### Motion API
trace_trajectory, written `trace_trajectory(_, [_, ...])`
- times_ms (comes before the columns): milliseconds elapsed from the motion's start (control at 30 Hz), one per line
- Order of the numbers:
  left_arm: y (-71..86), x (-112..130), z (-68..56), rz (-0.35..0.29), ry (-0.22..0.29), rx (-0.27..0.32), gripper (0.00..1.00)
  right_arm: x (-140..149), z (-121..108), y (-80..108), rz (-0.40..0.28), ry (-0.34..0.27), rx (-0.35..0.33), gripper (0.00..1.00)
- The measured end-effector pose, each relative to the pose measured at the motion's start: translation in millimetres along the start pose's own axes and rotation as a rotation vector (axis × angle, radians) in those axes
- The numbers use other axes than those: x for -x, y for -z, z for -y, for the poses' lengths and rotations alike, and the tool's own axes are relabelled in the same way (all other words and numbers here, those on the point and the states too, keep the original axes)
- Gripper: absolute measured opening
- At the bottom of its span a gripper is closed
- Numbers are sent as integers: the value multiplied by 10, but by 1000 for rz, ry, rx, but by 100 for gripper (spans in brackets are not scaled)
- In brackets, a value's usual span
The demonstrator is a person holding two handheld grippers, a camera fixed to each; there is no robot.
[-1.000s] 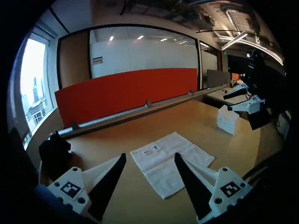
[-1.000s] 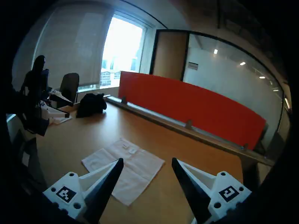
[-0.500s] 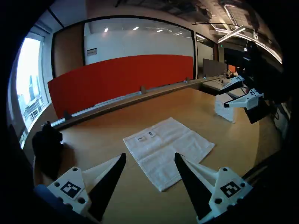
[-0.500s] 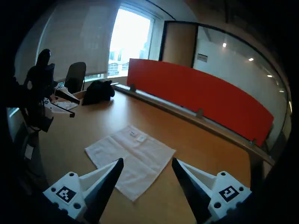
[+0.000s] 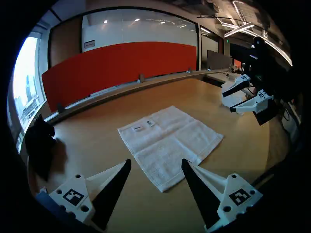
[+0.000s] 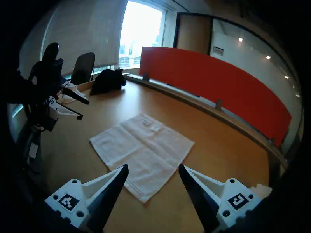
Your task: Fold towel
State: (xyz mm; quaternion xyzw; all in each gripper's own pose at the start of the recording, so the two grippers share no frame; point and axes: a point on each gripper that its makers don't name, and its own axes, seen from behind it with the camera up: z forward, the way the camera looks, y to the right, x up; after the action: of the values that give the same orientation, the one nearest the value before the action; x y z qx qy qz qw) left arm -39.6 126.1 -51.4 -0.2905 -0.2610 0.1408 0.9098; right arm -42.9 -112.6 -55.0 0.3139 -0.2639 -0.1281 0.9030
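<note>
A white towel (image 5: 169,141) lies spread flat on the wooden table (image 5: 89,136), with two small tags near its far edge. In the left gripper view my left gripper (image 5: 155,163) hovers open over the towel's near corner, touching nothing. My right gripper (image 5: 227,103) shows farther off at the right, open and above the table. In the right gripper view the same towel (image 6: 142,149) lies ahead, and my right gripper (image 6: 152,167) is open above its near edge. The left gripper (image 6: 85,110) appears at the left, open, held by a person in dark clothing.
A long red divider panel (image 5: 116,64) runs along the table's far side. A black bag (image 5: 39,143) sits at the table's end near the window, beside an office chair (image 6: 83,68). A stack of folded white towels (image 5: 229,99) stands behind the right gripper.
Both grippers have tipped down and come closer to the towel, which now looks larger in each view. Both stay open, and the towel has not moved.
</note>
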Motion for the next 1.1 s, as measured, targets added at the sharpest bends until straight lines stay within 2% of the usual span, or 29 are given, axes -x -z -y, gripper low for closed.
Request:
trace_trajectory(300, [-225,311,-70,73,-28,35,96,340,46,-222,59,-3,-22,100])
trace_trajectory(700, [-503,647,-107,152,-19,73,96,748,143,-441,136,-9,-56,100])
trace_trajectory(1100, [-630,953,-131,223,-27,73,96,1040,192,-531,196,-7,-87,100])
